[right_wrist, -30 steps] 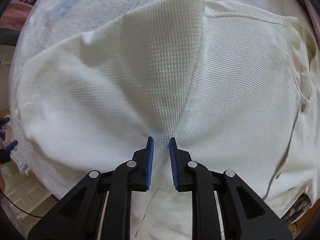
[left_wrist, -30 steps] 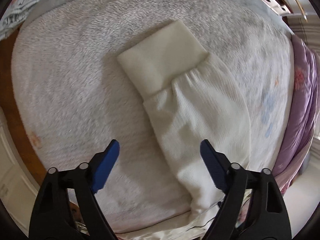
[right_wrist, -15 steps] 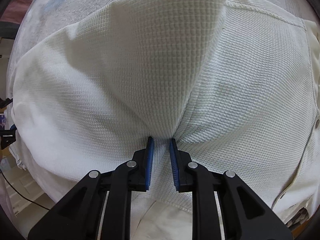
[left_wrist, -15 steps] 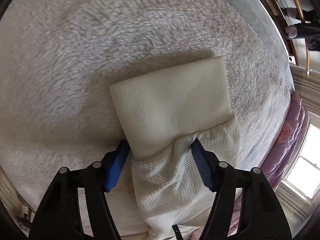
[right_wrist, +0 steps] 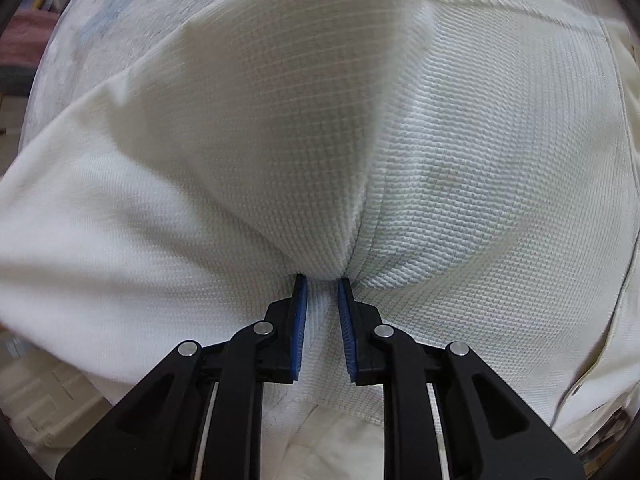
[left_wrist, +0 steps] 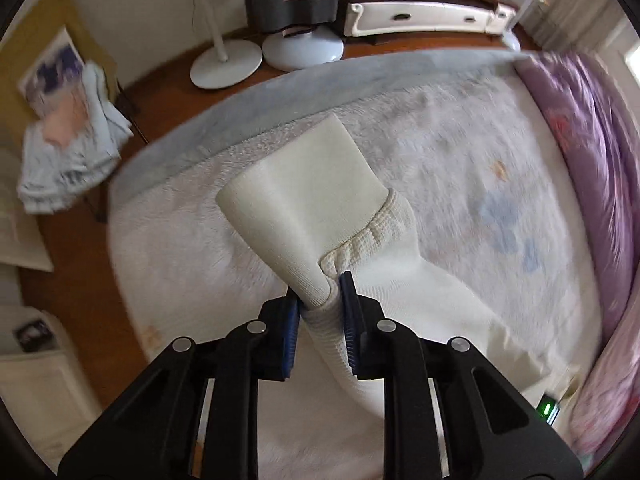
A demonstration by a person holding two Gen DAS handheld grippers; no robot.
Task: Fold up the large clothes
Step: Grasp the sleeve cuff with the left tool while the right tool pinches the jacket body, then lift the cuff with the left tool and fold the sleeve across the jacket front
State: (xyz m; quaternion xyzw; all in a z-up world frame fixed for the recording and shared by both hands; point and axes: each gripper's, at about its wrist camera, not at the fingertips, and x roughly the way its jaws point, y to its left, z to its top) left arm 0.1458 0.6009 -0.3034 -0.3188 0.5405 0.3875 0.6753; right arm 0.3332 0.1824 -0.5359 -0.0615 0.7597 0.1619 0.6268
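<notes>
Since the earlier frames, the left gripper (left_wrist: 320, 292) has closed its jaws, which were just narrowing, onto the sleeve (left_wrist: 360, 264) and has lifted away from the bed, so that more of the room now shows beyond it. Its blue pads (left_wrist: 347, 312) pinch the cream knit just where the gathered seam meets the smooth ribbed cuff (left_wrist: 304, 196), and the cuff fans out ahead of the fingertips, raised off the fleece blanket (left_wrist: 460, 152). Behind the pinch, the rest of the sleeve trails down and to the right of the gripper, back toward the blanket.

Ahead of the left gripper, past the blanket's grey edge, two white round stand bases (left_wrist: 264, 60) sit on the wooden floor. To its far left a pile of pale blue cloth (left_wrist: 68, 152) lies on a chair, and to its right a purple quilt (left_wrist: 592, 168) runs along the bed's edge.

The right gripper (right_wrist: 322, 280) has barely shifted. It is clenched on the waffle-knit body of the garment (right_wrist: 460, 208), with a pinch of fabric between its narrow-set pads and a tented fold rising straight ahead of the fingertips. To its far right the garment's placket with a button (right_wrist: 576, 391) curves down the edge of the view.
</notes>
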